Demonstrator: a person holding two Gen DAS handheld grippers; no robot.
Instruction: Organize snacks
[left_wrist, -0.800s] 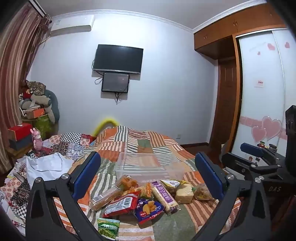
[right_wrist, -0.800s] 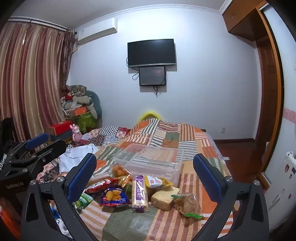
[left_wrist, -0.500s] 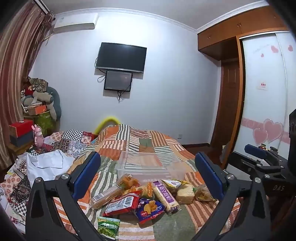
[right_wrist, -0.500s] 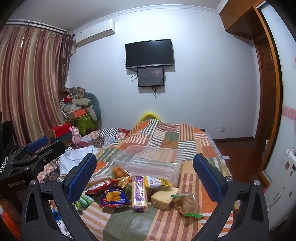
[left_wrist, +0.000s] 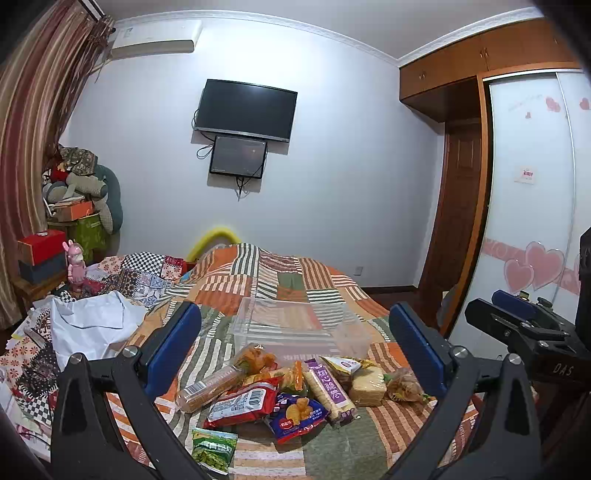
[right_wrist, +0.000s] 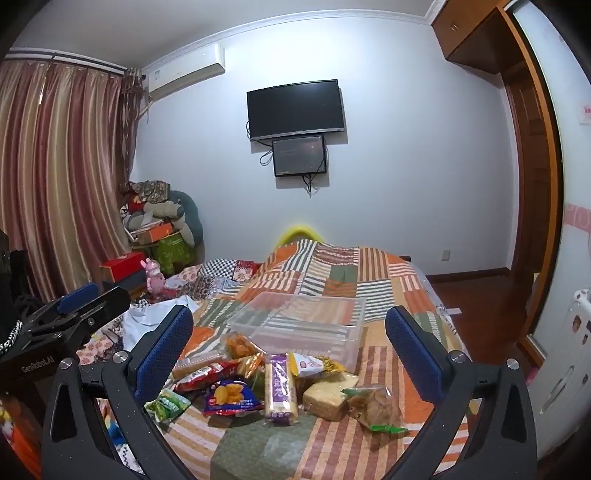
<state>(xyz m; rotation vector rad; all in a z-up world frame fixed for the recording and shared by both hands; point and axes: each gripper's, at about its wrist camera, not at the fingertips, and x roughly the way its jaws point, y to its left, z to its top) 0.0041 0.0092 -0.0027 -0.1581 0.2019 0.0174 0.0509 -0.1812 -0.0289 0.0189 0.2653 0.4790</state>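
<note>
The left gripper (left_wrist: 295, 343) hangs above the near end of the bed with its blue-padded jaws spread wide and nothing between them; the right gripper (right_wrist: 290, 341) hangs beside it, jaws likewise spread wide and empty, neither touching any packet; each gripper shows at the edge of the other's view. The snacks lie in a loose heap on the patchwork quilt (left_wrist: 280, 273), just in front of a clear plastic bin (left_wrist: 295, 325) that sits upright and holds nothing that can be made out; at the left of the heap a long clear sleeve of biscuits (left_wrist: 208, 386) lies slantwise, with a red packet (left_wrist: 242, 402) touching it and a green packet (left_wrist: 214, 448) a little apart, nearest the camera; in the middle a blue chip bag (left_wrist: 297, 411) lies against a long purple-and-cream wafer pack (left_wrist: 330, 391); to the right sit a wrapped sandwich block (left_wrist: 365, 382) and a clear bag of brown pastry (right_wrist: 375, 404) (its end green); behind them an orange-filled bag (left_wrist: 255, 358) leans at the bin's front wall. A white cloth (left_wrist: 92, 325) is crumpled on the bed's left side, well apart from the heap; a dark television (left_wrist: 245, 109) hangs on the far wall.
</note>
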